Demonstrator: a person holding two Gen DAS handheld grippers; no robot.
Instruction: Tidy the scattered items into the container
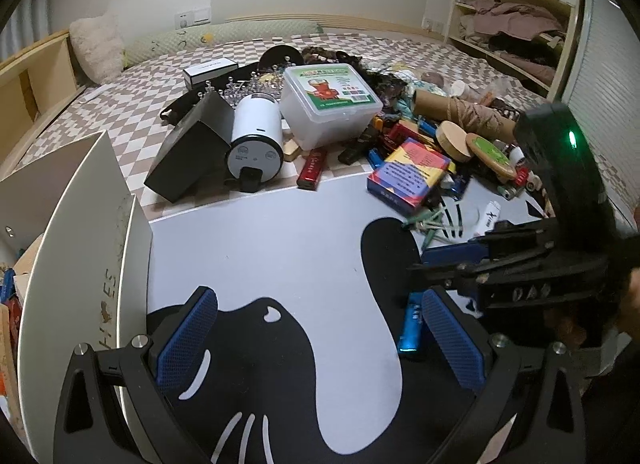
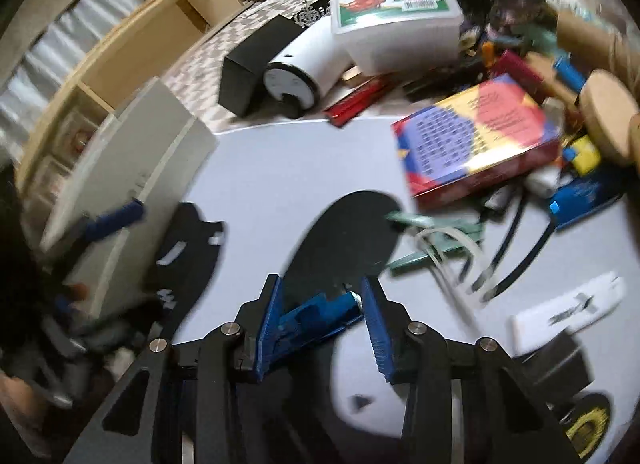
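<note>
My right tongs grip a blue lighter across its slick, light, rigid body; left tongs gape empty, white container at nine o'clock.

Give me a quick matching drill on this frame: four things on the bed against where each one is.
Things:
1. blue lighter
2. clear plastic tub
3. white cylinder
4. left gripper

Places or states:
A. lying on its side beside the black box
B. open, holding nothing
C. between the right gripper pads
D. behind the red lighter

Pairs: 1-C, 2-D, 3-A, 4-B
</note>
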